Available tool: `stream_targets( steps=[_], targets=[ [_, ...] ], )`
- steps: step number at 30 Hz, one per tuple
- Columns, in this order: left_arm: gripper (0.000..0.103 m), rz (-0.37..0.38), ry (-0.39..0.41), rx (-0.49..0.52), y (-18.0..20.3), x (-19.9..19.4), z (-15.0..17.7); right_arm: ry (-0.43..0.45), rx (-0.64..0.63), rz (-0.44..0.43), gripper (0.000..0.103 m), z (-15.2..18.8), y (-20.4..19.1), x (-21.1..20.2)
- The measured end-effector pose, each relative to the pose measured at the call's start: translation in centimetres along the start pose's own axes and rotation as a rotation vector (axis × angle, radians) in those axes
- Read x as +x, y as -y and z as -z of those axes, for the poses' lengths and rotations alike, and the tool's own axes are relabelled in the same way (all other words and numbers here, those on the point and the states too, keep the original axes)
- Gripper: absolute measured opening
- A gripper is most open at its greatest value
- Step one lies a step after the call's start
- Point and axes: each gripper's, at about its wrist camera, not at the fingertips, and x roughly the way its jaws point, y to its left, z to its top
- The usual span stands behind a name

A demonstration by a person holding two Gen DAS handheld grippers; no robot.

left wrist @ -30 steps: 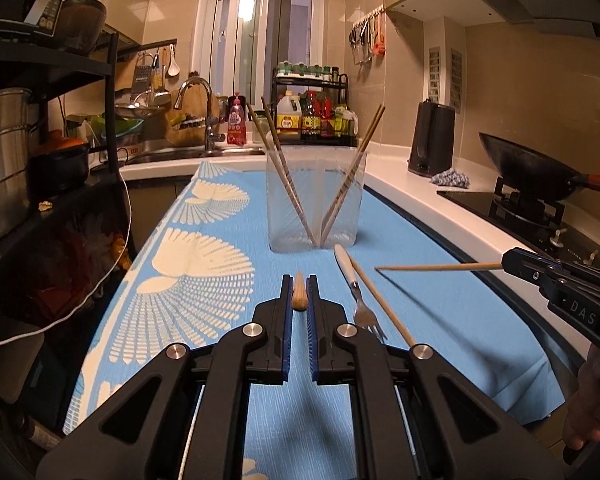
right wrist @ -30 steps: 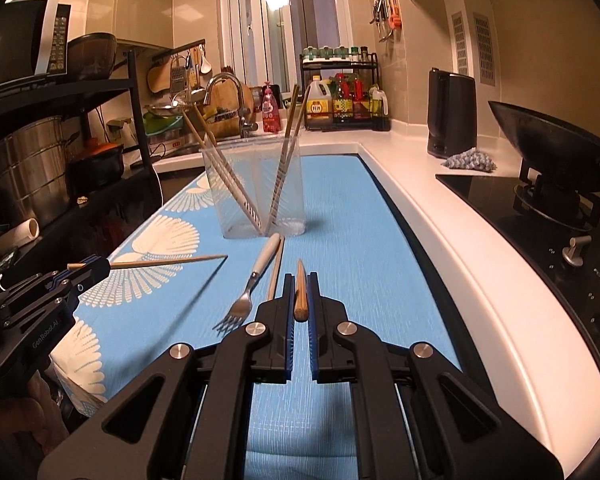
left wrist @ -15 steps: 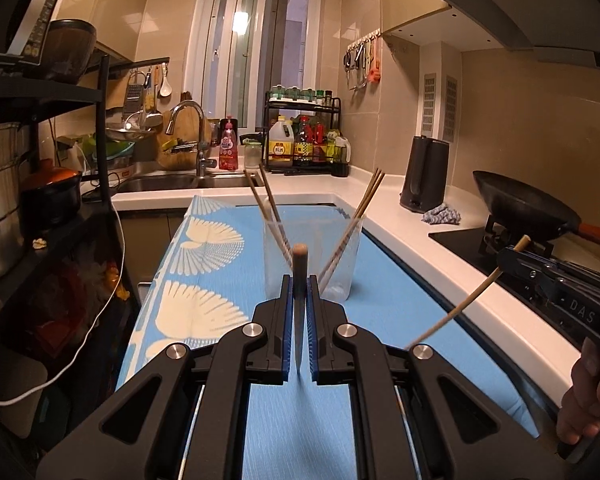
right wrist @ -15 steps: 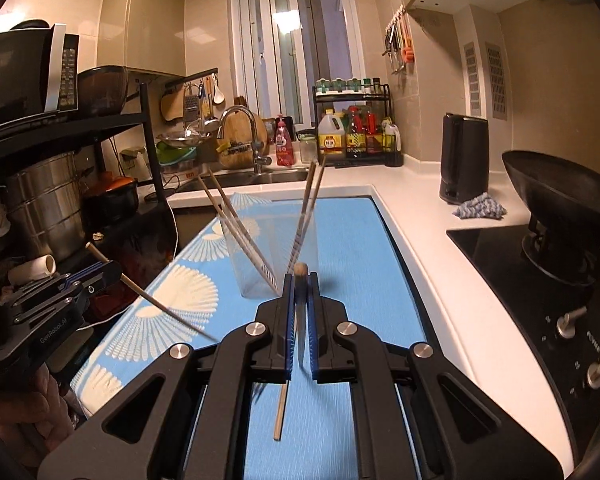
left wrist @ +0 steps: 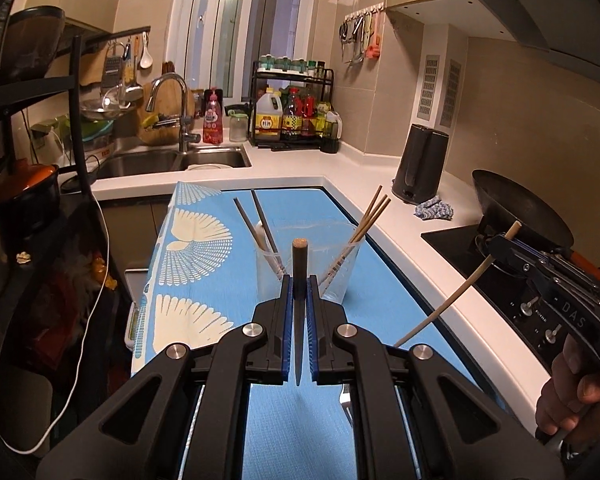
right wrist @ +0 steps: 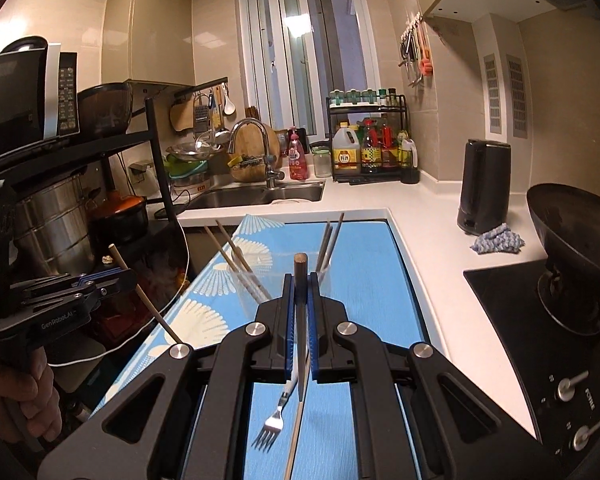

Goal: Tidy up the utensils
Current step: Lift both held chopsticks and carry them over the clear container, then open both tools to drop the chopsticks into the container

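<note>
Left gripper [left wrist: 299,280]: fingers closed on a wooden chopstick [left wrist: 299,264], round butt end standing up above the fingertips, thin tip hanging down between the fingers. Seen from the right wrist, this gripper [right wrist: 112,280] holds its chopstick [right wrist: 140,292] on a steep slant, butt end uppermost.

Right gripper [right wrist: 299,280]: fingers likewise closed on a second wooden chopstick [right wrist: 300,268], butt end up. From the left wrist, this gripper [left wrist: 500,246] carries its chopstick [left wrist: 460,292] tilted, tip pointing down toward the worktop. A hand [left wrist: 572,396] grips the handle.

Both grippers are raised above the blue patterned cloth [left wrist: 204,240] on the worktop [left wrist: 380,184].

Just beyond the fingers: clear plastic holder [left wrist: 340,272], upright on the cloth, with dark chopsticks leaning left and pale wooden ones leaning right.

Below the right gripper: a fork [right wrist: 274,424] lies on the cloth, a further chopstick [right wrist: 296,432] just beside it.

Further out: sink [left wrist: 172,160], black kettle [left wrist: 420,164], wok [left wrist: 520,208] on the hob.
</note>
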Motion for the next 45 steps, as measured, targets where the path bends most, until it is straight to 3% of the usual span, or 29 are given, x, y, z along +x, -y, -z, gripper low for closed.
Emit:
stream_targets(
  steps=[9, 17, 22, 29, 34, 42, 45],
  targets=[
    [0.006, 0.029, -0.01, -0.004, -0.5, 0.6, -5.2, 0.033, -0.009, -0.049, 0.006, -5.2, -0.1, 1.6],
    [0.006, 0.058, 0.092, -0.013, -0.2, 0.1, -10.8, 0.108, -0.028, -0.087, 0.006, -10.6, -1.3, 3.1],
    [0.006, 0.046, 0.143, -0.007, 0.0, 2.0, -12.5, 0.121, -0.037, -0.066, 0.006, -11.6, -1.6, 5.6],
    [0.006, 0.017, 0.123, -0.032, -1.1, 7.8, -11.1, 0.059, -0.03, -0.017, 0.006, -9.8, -0.5, 10.5],
    [0.006, -0.013, 0.029, 0.031, -0.9, 11.9, -9.2, 0.023, -0.049, 0.012, 0.006, -8.6, -0.5, 13.1],
    [0.007, -0.045, -0.1, 0.077, -0.4, 15.2, -6.9, -0.064, -0.035, 0.051, 0.01, -6.0, -0.2, 15.9],
    [0.029, -0.057, -0.084, 0.07, -0.4, 14.6, -6.9, -0.064, -0.03, 0.071, 0.028, -5.6, -0.1, 15.5]
  ],
)
